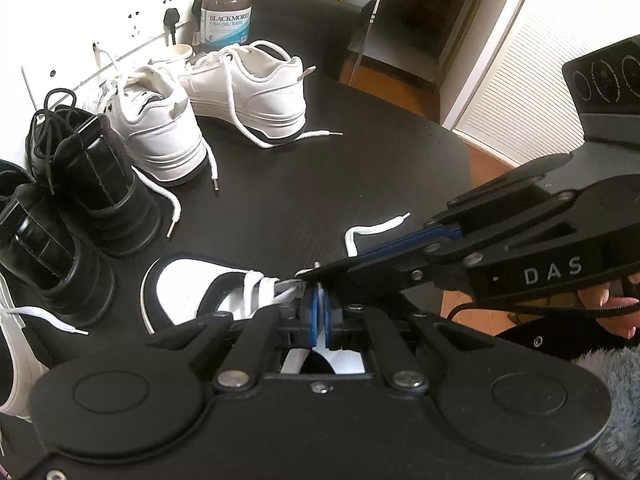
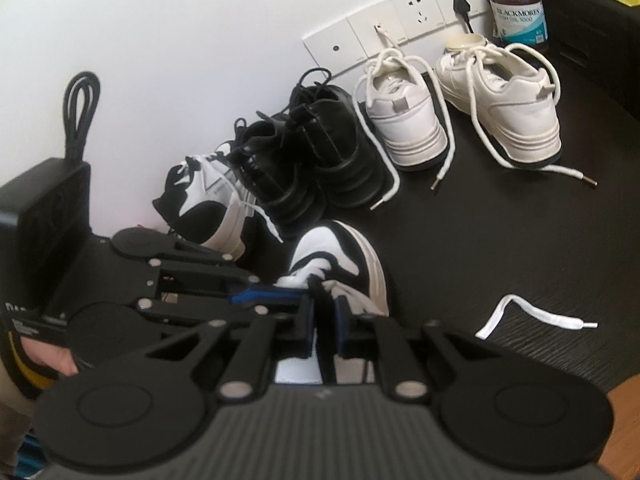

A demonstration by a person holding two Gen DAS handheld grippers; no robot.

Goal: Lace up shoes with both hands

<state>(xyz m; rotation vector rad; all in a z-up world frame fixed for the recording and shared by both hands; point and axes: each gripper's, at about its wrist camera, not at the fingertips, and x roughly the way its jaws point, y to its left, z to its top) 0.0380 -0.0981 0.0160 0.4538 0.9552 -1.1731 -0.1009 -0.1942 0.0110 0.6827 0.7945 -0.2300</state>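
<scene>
Closest up, the left gripper has its blue pads pinched nearly together on white lace over the black-and-white sneaker. Coming in from 3 o'clock, the right gripper looks clamped on lace too. Looks like mid-threading; next move probably needs steady tension while feeding the loose lace end, lying at 3 o'clock. Dark table, spare shoes around 11, white wall with sockets behind.

Beside the black-and-white sneaker, black boots and white sneakers are sitting on a black table.
</scene>
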